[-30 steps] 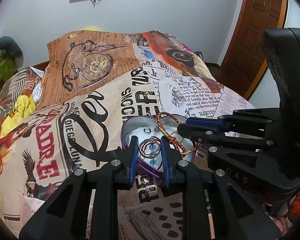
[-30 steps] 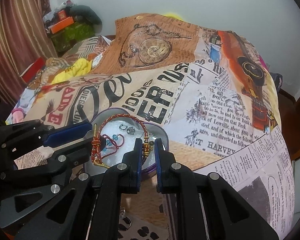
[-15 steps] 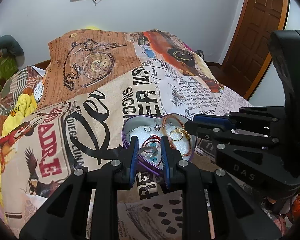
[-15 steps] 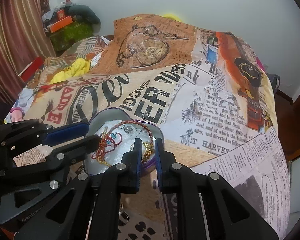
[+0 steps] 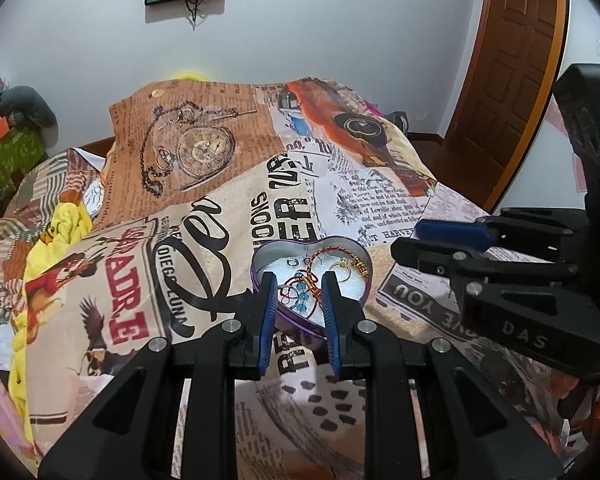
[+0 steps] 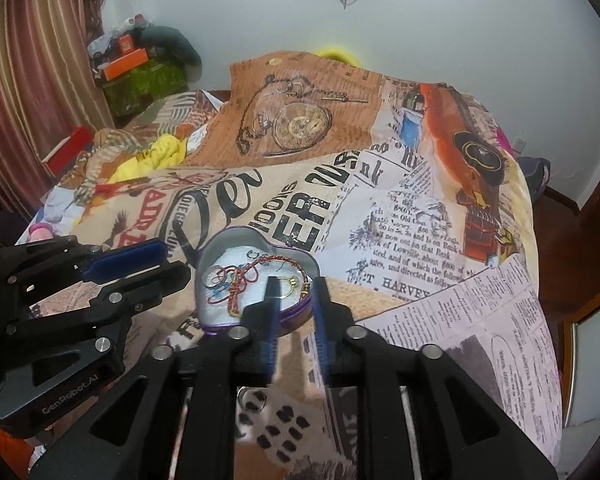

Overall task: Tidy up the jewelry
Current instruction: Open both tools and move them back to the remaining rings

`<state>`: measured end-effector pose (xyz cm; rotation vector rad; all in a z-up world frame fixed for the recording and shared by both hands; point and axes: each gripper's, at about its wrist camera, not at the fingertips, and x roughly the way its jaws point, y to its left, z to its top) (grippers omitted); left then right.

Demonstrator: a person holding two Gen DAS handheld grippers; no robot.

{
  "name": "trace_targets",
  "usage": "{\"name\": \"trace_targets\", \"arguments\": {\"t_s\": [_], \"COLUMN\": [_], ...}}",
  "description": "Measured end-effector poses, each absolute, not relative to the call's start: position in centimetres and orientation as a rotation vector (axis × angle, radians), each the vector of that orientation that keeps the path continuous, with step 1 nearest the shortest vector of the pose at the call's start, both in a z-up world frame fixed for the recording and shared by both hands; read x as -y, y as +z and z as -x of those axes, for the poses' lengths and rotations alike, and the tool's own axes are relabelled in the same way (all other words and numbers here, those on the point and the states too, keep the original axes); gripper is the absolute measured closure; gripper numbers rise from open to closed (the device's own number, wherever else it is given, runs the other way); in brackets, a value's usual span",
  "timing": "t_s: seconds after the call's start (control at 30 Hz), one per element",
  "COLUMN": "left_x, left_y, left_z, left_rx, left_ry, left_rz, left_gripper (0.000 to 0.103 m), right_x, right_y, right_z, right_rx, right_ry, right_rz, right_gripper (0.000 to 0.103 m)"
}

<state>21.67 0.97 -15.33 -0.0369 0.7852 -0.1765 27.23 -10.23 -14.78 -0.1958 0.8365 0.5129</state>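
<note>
- A purple heart-shaped tin (image 5: 311, 322) with a white lining sits on the newsprint-patterned bedspread (image 5: 220, 216).
- Inside lie a red-and-gold twisted bracelet (image 6: 256, 270), blue beads (image 5: 300, 294) and a gold ring (image 5: 342, 267).
- The left tongs (image 5: 298, 314) stand parted, empty, above the tin.
- The right tongs (image 6: 294, 304) are opening, nothing between them.

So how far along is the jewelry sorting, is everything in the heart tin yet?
Mostly done: the red and gold braided bracelet, blue bead piece and gold ring lie inside the heart tin. Nothing is in hand: the right gripper has its jaws opening with nothing between them, and the left gripper holds nothing. Possibly left: a small ring on the bedspread.
</note>
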Motion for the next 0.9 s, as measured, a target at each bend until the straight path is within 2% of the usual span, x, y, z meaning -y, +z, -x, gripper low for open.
{"name": "trace_targets", "arguments": {"t_s": [0.07,0.13,0.2,0.57,0.9], "left_x": [-1.1,-1.2,-1.3,-1.6,-1.1], "left_y": [-14.8,-14.4,-14.1,-14.3,-16.8], "left_z": [-21.1,-20.5,-20.1,-18.3,-17.6], "left_rx": [-0.776,-0.766,-0.761,-0.779,-0.851], "left_ry": [-0.172,-0.165,-0.161,-0.155,-0.166], "left_rz": [0.035,0.036,0.037,0.050,0.028], "left_gripper": [0.077,0.071,0.069,0.064,0.063], "right_x": [10.5,10.7,10.9,12.1,11.4], "right_y": [-14.3,-14.0,-13.9,-14.3,-18.1], "right_z": [-26.7,-26.2,-25.9,-24.6,-24.0], "right_rx": [-0.811,-0.798,-0.798,-0.813,-0.924], "right_ry": [0.497,0.488,0.487,0.469,0.508], "right_rz": [0.197,0.203,0.196,0.196,0.267], "right_gripper": [0.065,0.064,0.064,0.064,0.064]}}
